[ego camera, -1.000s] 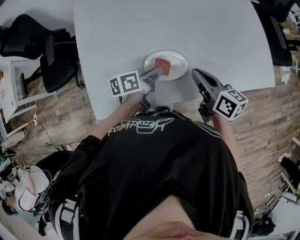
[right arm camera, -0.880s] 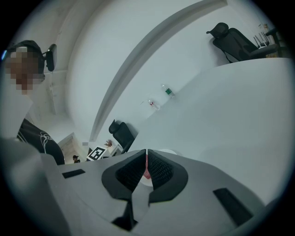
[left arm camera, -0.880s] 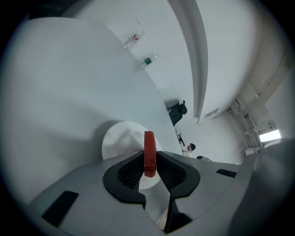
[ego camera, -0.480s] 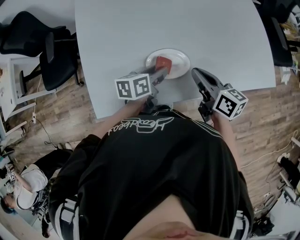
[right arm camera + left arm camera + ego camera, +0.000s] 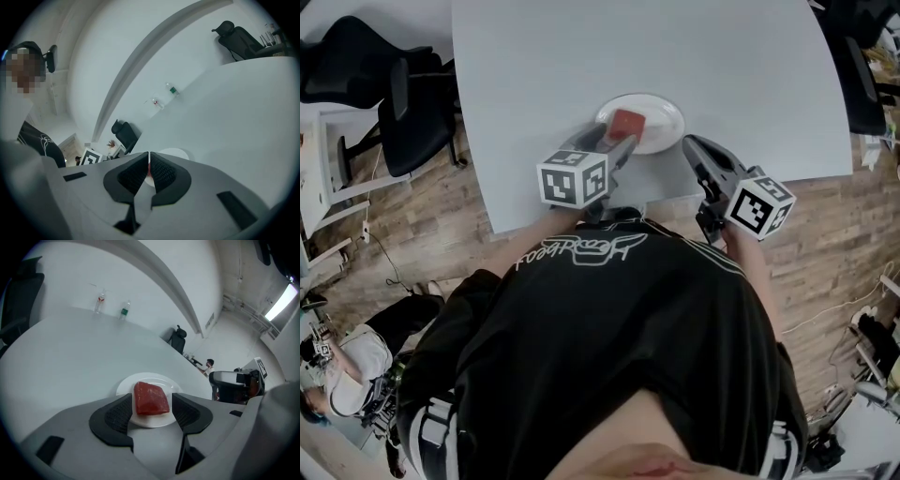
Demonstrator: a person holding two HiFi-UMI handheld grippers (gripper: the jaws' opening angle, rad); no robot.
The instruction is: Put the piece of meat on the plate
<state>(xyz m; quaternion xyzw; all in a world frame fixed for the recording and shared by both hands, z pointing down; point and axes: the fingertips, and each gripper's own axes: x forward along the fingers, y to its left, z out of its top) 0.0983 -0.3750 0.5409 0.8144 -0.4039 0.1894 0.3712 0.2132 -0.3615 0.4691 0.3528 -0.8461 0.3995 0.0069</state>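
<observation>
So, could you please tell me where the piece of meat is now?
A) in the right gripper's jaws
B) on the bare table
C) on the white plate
C: the piece of meat lies on the plate, its white rim showing around it.

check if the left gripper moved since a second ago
Yes: the left gripper rolled, its marker cube swinging rightward along the table's near edge; jaws opening round the meat.
</observation>
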